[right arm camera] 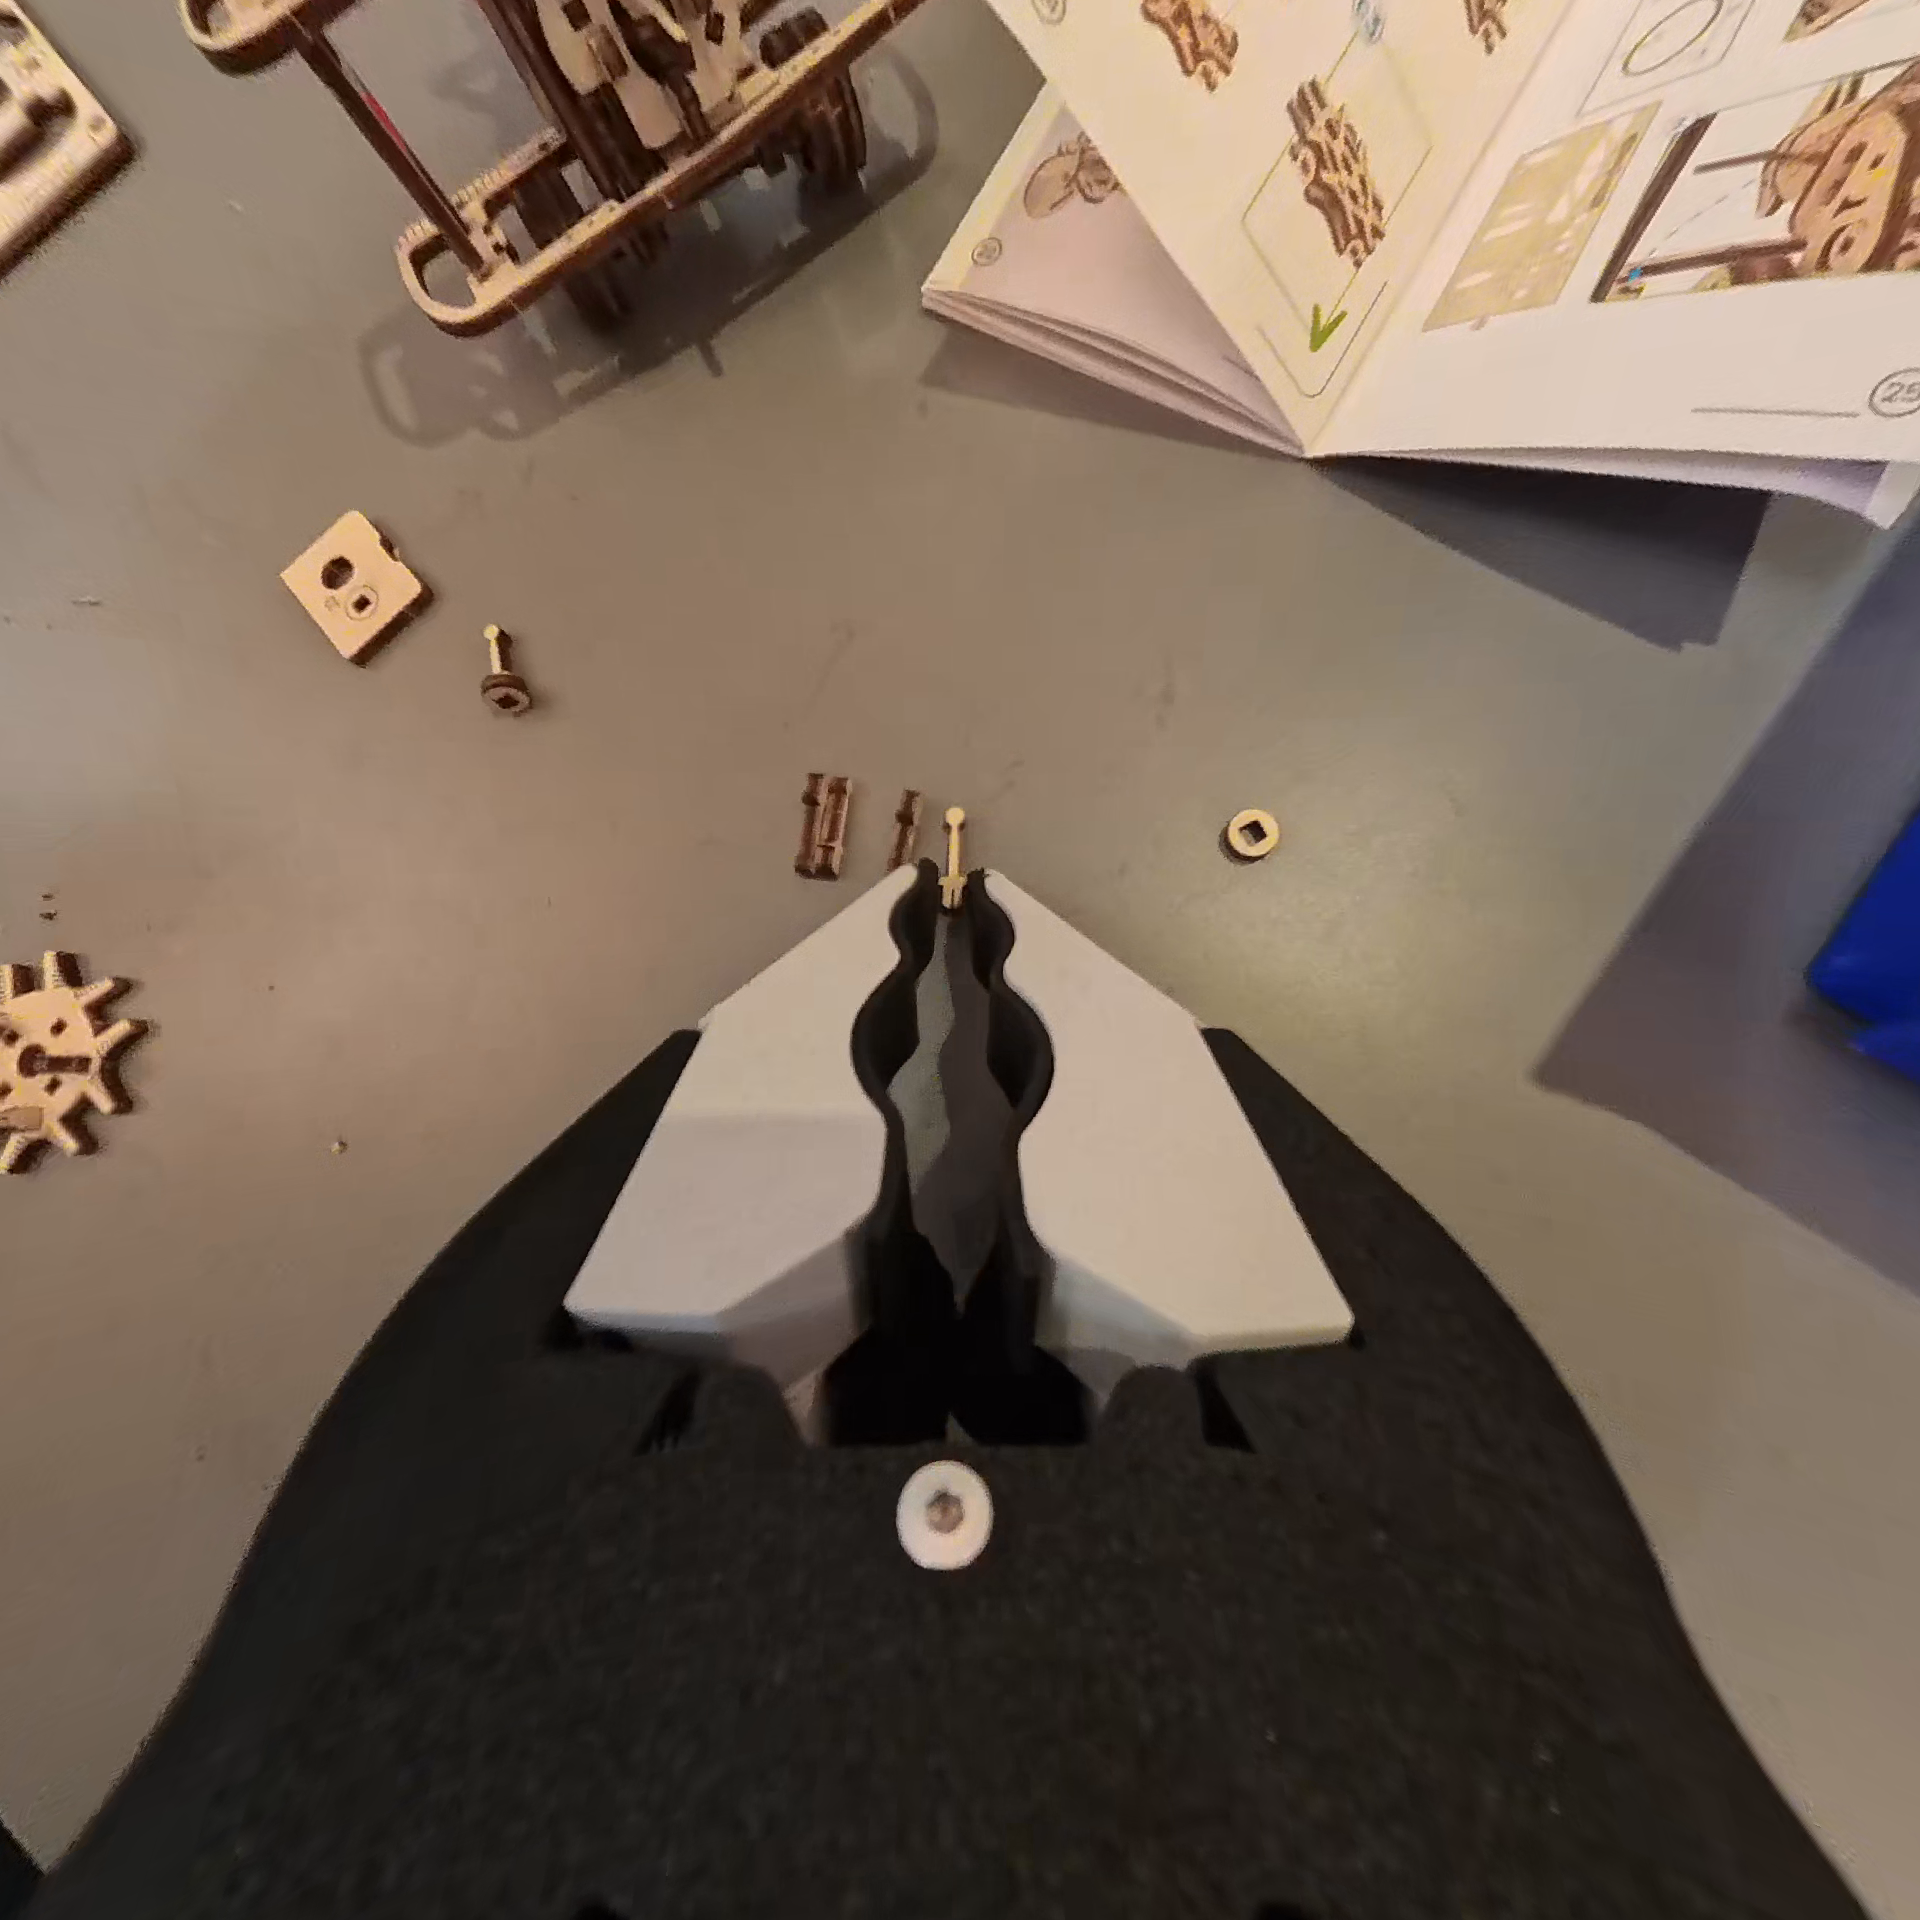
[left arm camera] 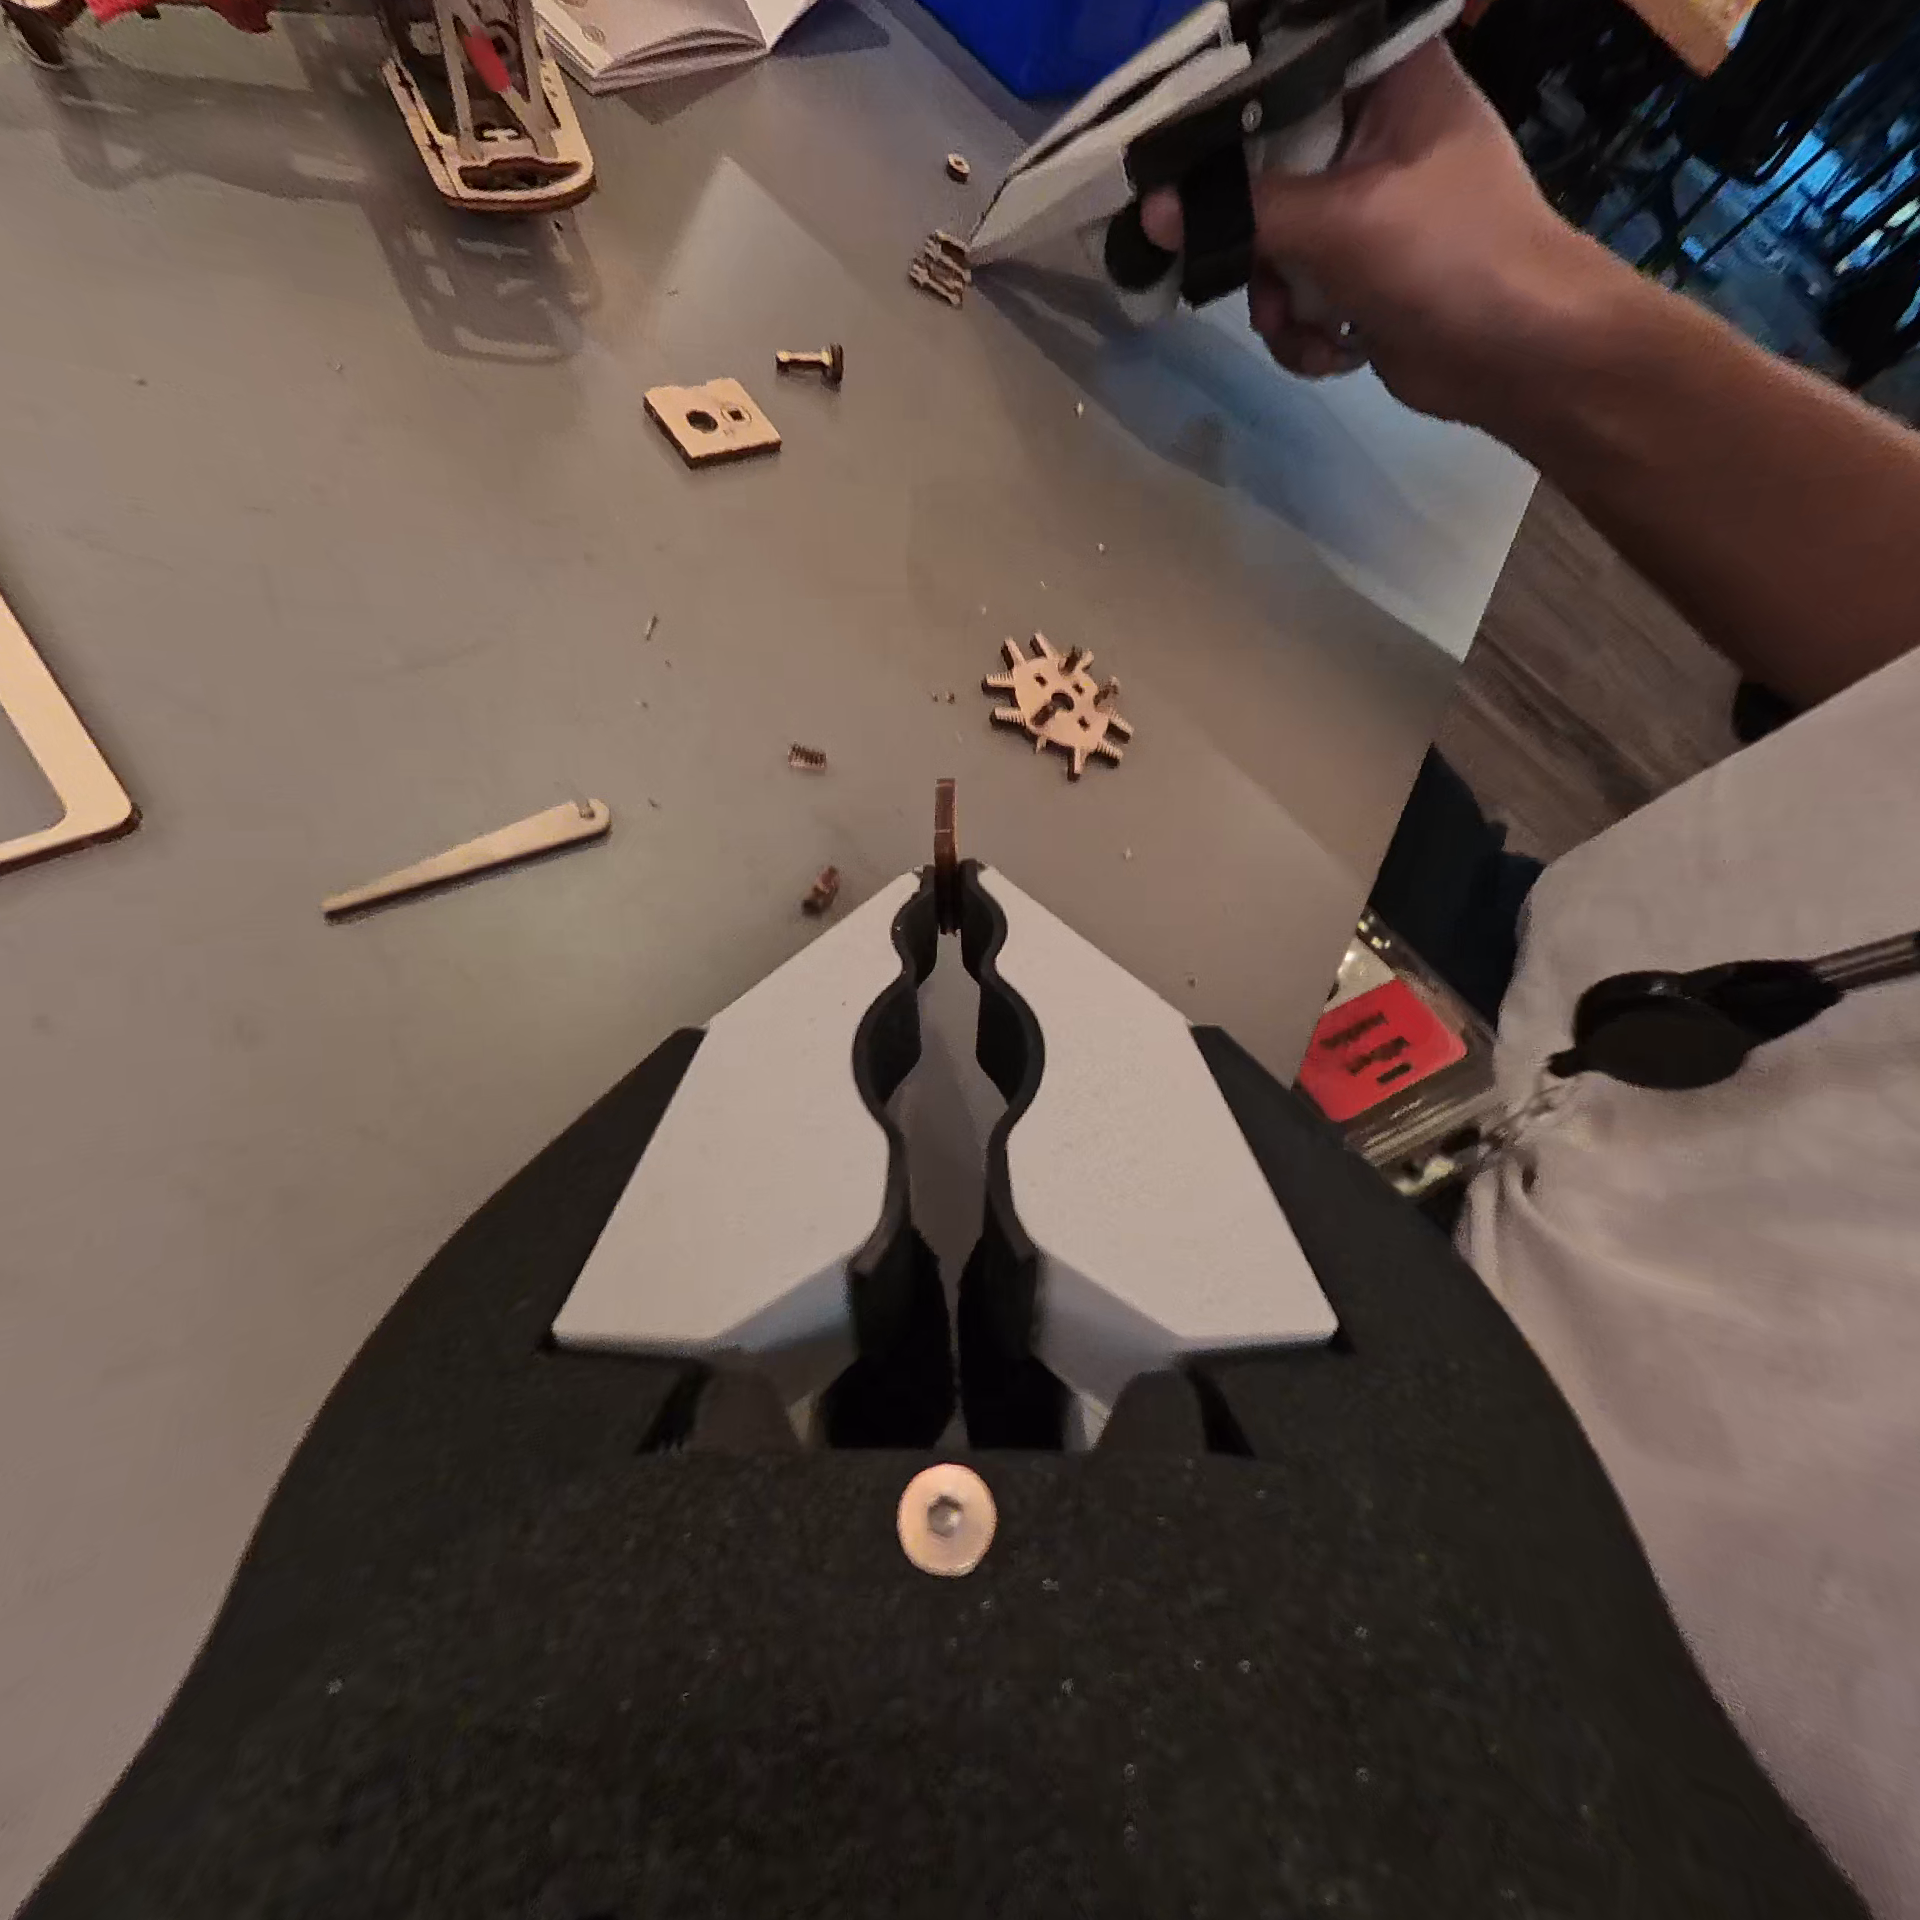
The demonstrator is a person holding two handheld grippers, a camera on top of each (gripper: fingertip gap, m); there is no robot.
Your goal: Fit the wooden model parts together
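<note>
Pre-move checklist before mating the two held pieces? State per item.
1. Left gripper shut on thin wooden disc, held edge-on: ok.
2. Right gripper shut on small wooden pin, tip protruding: ok.
3. Pin aligned with the disc's hole: cannot tell, the hole is not visible edge-on.
4. Grippers close enough to mate: not ok, the right one sits far across the table in the left wrist view.
5. Loose toothed strips beside the right jaws: not ok, they could get nudged.
6. Instruction booklet open for reference: ok.
</note>
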